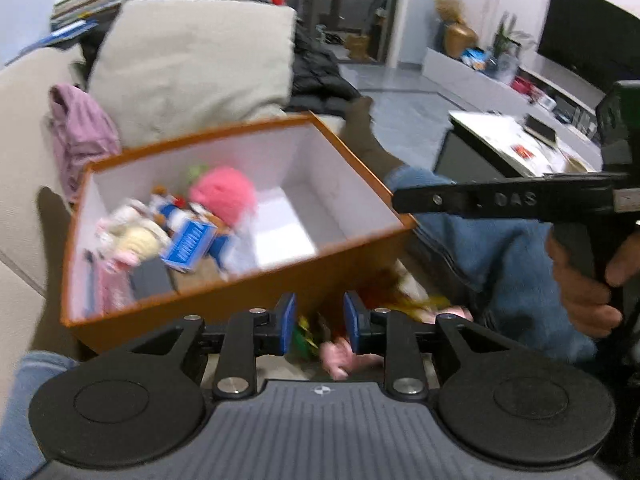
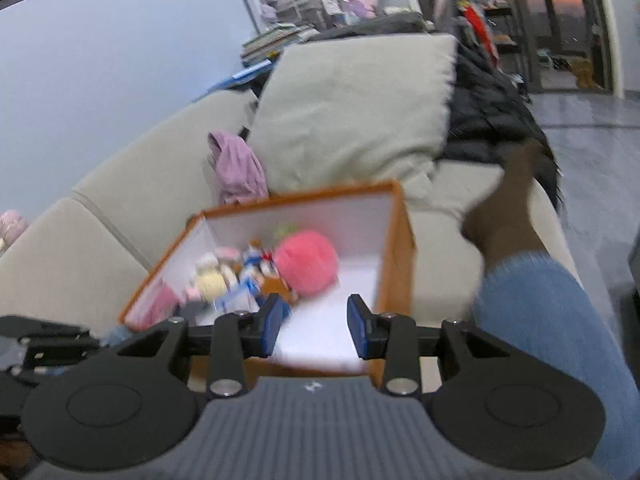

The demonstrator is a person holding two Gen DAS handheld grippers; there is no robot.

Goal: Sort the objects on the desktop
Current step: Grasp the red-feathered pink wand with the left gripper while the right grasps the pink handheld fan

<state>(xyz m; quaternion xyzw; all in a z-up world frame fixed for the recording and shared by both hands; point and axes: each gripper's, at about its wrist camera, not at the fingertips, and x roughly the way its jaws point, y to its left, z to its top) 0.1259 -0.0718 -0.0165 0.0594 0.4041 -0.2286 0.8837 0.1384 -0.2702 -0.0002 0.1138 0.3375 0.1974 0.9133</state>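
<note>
Nearest the lens, blue-padded left gripper [image 1: 319, 322], jaws parted a little, nothing clamped between them. Just ahead and upward-left of it, orange box [image 1: 280, 280] with white lining, resting on a beige sofa [image 1: 24, 160]. Inside the box, heaped at its left end: pink plush ball [image 1: 224, 194], blue-and-white carton [image 1: 188, 246], pale doll-like toys — right end of the box floor bare. Below the box, close under the left jaws, blurred pink toy [image 1: 338, 356] among yellow and green bits, not yet boxed. Right gripper [image 2: 312, 326] over the box's near edge, jaws apart and empty, aimed at the bare floor. Box's long axis running left to right across the left wrist view. Likely next pick: the pink toy, closer to the left gripper, lying just below its tips.
</note>
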